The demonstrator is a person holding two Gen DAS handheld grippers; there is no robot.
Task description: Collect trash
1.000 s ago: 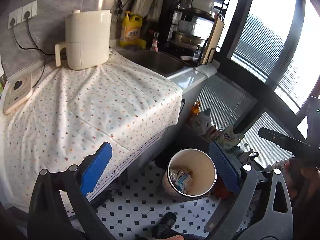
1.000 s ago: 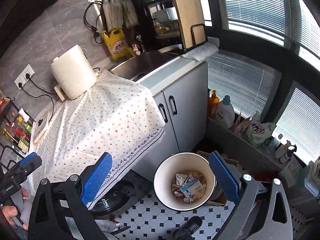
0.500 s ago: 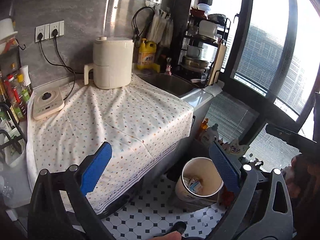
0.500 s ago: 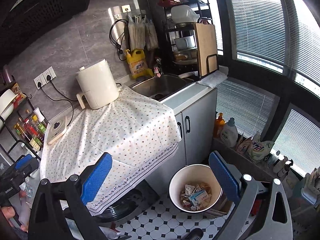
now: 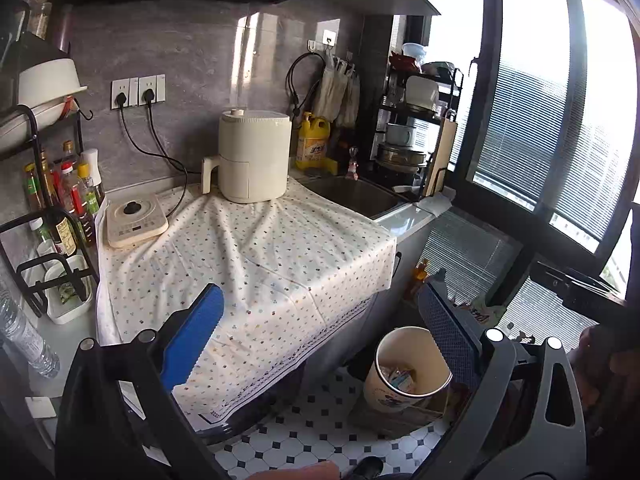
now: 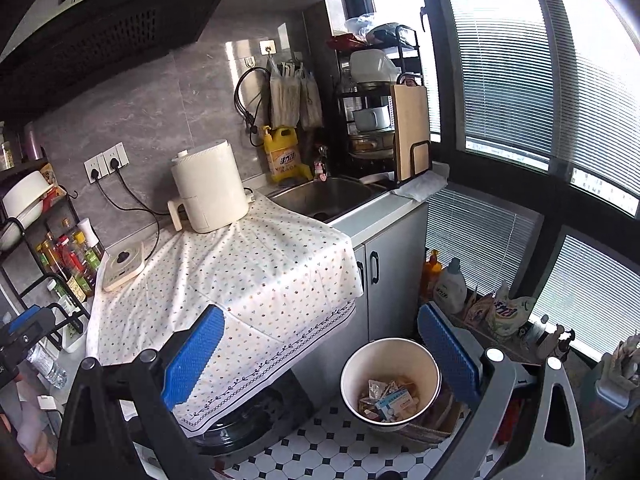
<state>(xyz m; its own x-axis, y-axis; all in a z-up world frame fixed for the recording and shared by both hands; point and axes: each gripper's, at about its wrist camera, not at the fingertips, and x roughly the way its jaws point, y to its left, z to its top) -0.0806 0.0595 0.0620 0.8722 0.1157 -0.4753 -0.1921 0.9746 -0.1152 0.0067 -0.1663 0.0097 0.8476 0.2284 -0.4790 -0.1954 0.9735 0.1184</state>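
Observation:
A white waste bin (image 6: 390, 384) stands on the tiled floor in front of the grey cabinet. Wrappers and a small blue-and-white carton (image 6: 394, 398) lie inside it. In the left wrist view the same bin (image 5: 408, 364) shows low at the right, partly behind the right finger. My left gripper (image 5: 320, 312) is open and holds nothing, above the front of the cloth-covered counter (image 5: 256, 264). My right gripper (image 6: 320, 340) is also open and holds nothing, above and left of the bin. No loose trash shows on the cloth.
A cream air fryer (image 6: 208, 188) and a small induction plate (image 6: 122, 266) sit on the dotted cloth. The sink (image 6: 328, 196), a dish rack and a cutting board stand to the right. A bottle rack (image 5: 60, 208) lines the left edge. Detergent bottles (image 6: 450, 286) stand by the window.
Both views have lifted and drawn back from the bin, so the wall, sockets and bottle rack now show. Both grippers stay open and hold nothing.

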